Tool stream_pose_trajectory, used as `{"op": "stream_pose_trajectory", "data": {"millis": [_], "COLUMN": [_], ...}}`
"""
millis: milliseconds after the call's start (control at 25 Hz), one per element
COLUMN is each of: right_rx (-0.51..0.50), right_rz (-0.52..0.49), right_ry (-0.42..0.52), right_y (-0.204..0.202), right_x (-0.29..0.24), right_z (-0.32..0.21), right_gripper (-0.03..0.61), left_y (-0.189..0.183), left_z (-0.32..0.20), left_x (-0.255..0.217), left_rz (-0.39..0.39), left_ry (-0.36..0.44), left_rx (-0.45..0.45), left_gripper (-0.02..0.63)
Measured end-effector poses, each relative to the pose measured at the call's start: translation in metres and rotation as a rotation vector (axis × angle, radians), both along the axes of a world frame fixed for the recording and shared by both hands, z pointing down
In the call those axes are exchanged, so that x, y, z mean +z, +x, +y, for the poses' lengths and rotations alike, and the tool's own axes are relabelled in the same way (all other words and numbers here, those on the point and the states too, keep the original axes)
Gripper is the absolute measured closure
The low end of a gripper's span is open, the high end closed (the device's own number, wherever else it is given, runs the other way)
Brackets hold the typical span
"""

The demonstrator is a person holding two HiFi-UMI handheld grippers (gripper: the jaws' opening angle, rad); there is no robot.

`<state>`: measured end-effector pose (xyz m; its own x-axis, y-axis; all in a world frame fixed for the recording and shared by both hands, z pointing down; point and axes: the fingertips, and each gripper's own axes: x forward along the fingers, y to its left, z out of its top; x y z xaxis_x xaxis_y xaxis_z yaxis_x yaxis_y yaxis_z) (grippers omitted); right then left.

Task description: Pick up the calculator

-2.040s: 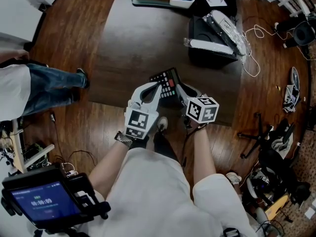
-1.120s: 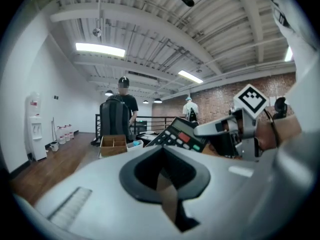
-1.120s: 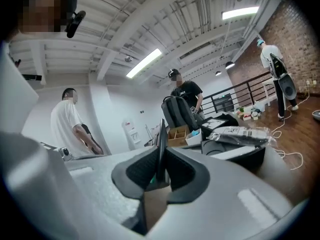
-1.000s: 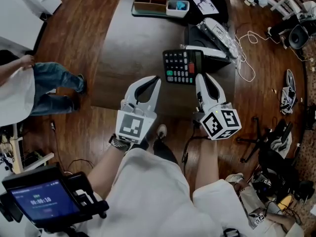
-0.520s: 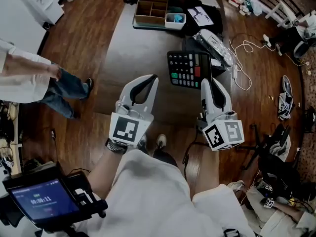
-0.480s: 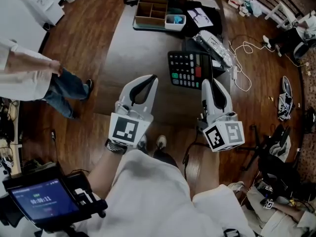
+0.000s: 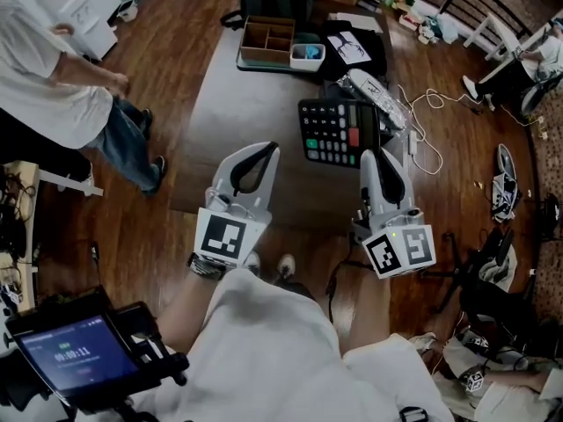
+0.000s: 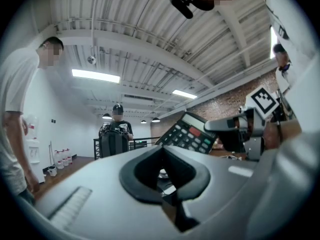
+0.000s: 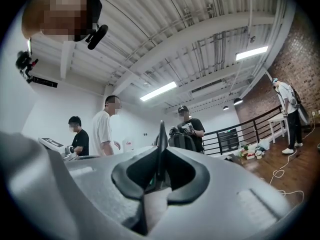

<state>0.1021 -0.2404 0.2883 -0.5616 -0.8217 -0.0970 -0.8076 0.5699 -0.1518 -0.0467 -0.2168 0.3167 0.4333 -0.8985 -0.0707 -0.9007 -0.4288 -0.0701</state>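
Two grippers are raised in front of the person, each with one marker cube. The left gripper [image 7: 264,150] has its jaws pressed together on nothing. The right gripper [image 7: 373,154] pinches the one calculator [image 7: 339,132] by its near edge. The calculator is in the air over the grey table [image 7: 246,104], keys up, well apart from the left gripper. At the table's far end sits one wooden tray [image 7: 268,35]. One bystander [image 7: 62,69] stands on the floor left of the table.
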Motion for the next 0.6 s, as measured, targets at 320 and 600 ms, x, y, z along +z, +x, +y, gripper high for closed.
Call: {"op": "stream_pose_trajectory", "data": {"millis": [320, 600], "right_rx": [0.015, 0.035], "right_rz": [0.0, -0.002], "right_ry": [-0.009, -0.013], "right_y": [0.003, -0.004], "right_x": [0.006, 0.004], "right_z": [0.006, 0.014], "right_gripper": [0.53, 0.531], "left_y": [0.0, -0.008], "left_z": [0.009, 0.016], "left_x": [0.007, 0.004], "left_rz": [-0.029, -0.007], "left_ry": [-0.001, -0.003], "left_rx": [0.009, 0.019], "left_gripper": [0.608, 0.607]}}
